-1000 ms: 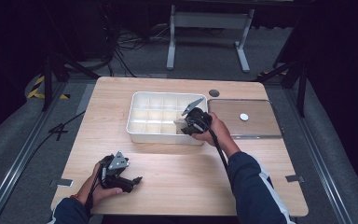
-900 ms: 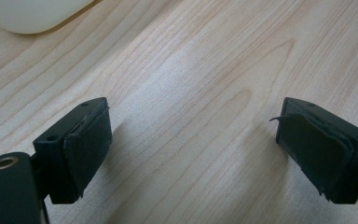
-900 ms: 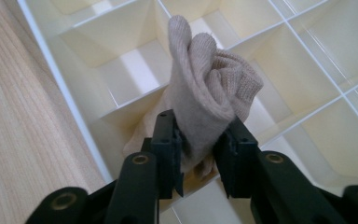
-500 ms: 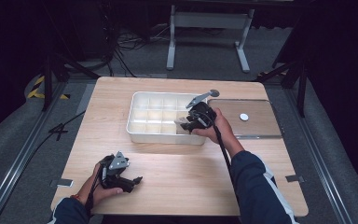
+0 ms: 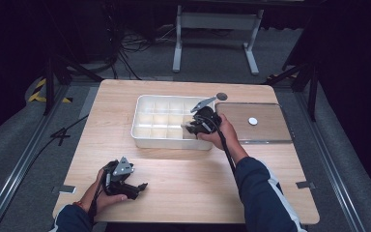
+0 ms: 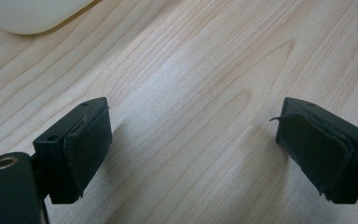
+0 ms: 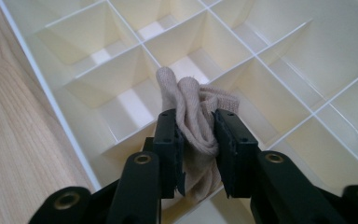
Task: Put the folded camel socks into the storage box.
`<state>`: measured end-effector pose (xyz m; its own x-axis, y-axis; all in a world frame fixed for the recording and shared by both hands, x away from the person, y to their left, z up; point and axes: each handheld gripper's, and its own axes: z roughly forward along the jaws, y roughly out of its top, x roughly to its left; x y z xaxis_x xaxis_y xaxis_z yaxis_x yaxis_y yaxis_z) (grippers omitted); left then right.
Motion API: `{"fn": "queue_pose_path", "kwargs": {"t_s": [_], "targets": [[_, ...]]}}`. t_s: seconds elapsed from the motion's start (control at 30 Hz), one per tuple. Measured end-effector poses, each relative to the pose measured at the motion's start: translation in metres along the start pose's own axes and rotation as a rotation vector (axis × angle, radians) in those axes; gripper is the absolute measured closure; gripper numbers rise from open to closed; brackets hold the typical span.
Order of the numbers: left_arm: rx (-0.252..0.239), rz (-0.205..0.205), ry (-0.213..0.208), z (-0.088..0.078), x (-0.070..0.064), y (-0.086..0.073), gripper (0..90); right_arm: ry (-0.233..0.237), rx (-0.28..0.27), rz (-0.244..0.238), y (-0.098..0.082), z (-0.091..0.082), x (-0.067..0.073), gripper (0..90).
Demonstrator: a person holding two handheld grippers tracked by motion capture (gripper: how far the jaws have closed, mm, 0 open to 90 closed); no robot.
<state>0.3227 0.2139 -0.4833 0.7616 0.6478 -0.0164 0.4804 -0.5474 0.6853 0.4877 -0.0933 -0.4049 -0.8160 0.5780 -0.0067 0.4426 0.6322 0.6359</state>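
One wooden table (image 5: pixel 183 193) fills the middle of the high view. On it sits one white tray (image 5: pixel 142 133) with many small boxes inside, and to its right one clear lid (image 5: pixel 270 133). The right gripper (image 7: pixel 196 135) has just been closing its jaws, and they now pinch one beige sock (image 7: pixel 191 100) over a box near the tray's lower right. The sock looks soft, light and floppy, so the bunched middle seems best to hold. The left gripper (image 6: pixel 193 140) rests low left, jaws spread, holding nothing.

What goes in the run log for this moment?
right tool: shut on bunched beige knit sock | over white divided plastic tray | left tool: open, idle on table
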Motion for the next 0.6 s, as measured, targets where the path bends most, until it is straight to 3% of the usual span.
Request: {"fn": "queue_pose_path", "kwargs": {"t_s": [0.1, 0.4, 0.43, 0.6], "targets": [[0.0, 0.0, 0.0, 0.0, 0.0, 0.0, 10.7, 0.011, 0.021, -0.012, 0.0, 0.001, -0.001, 80.0], [0.0, 0.001, -0.002, 0.0, 0.0, 0.0, 10.7, 0.02, 0.095, -0.027, 0.001, 0.009, 0.0, 81.2], [0.001, 0.001, -0.003, 0.0, 0.0, 0.0, 10.8, 0.022, 0.149, -0.052, 0.002, 0.014, 0.001, 81.4], [0.001, 0.003, -0.002, 0.0, 0.0, 0.0, 10.8, 0.037, 0.186, -0.05, 0.004, 0.018, -0.001, 81.5]]}}
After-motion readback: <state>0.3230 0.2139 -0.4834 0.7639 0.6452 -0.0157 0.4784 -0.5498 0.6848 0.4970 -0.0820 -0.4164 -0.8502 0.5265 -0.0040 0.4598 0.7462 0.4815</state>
